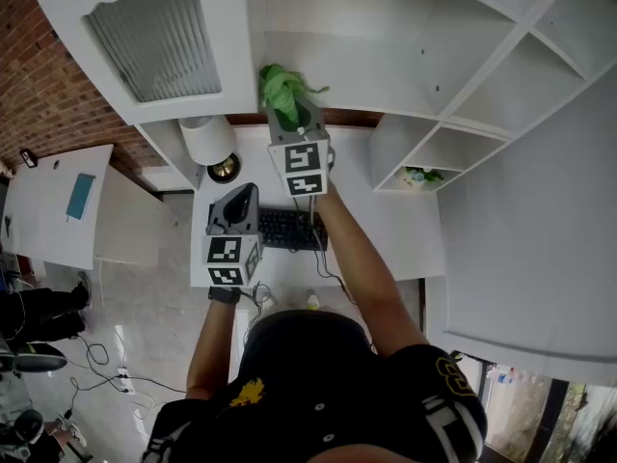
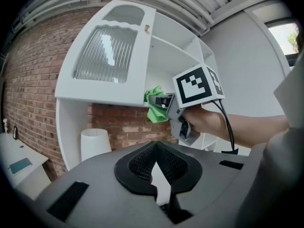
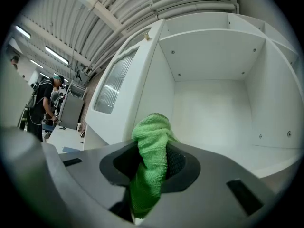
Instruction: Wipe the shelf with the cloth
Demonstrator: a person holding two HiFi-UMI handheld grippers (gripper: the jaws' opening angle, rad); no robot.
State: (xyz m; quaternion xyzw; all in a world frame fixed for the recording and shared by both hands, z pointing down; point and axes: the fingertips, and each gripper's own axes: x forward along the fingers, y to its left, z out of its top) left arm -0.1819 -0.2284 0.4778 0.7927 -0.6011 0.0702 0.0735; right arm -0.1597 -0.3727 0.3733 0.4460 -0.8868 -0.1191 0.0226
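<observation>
Jaws of the right gripper point(image 3: 151, 171) are being pressed onto the cloth point(image 3: 152, 141), a green microfibre piece with a fine nubbly pile, bunched into a soft upright fold between the black meshed pads. In the left gripper view, the left gripper point(image 2: 157, 160) is being held lower, its jaws being brought together at the tips with nothing between them; only a slim pale wedge is being shown behind the tips.

Just past the cloth, at centre right of the right gripper view, the shelf point(image 3: 237, 158) is being faced. It is an open white compartment with flat, smooth, matt painted panels and small fixing holes. In the head view, at upper centre, the cloth is being carried at the shelf's front edge. Whether it is touching the board cannot be told. No streaks or dust are being shown, so the wiping is judged to be only starting, with nearly the whole surface left.

Further left, a cabinet door point(image 2: 107, 56) with ribbed glass and a scalloped frame is being seen, and behind it a rough red brick wall point(image 2: 118, 122).
</observation>
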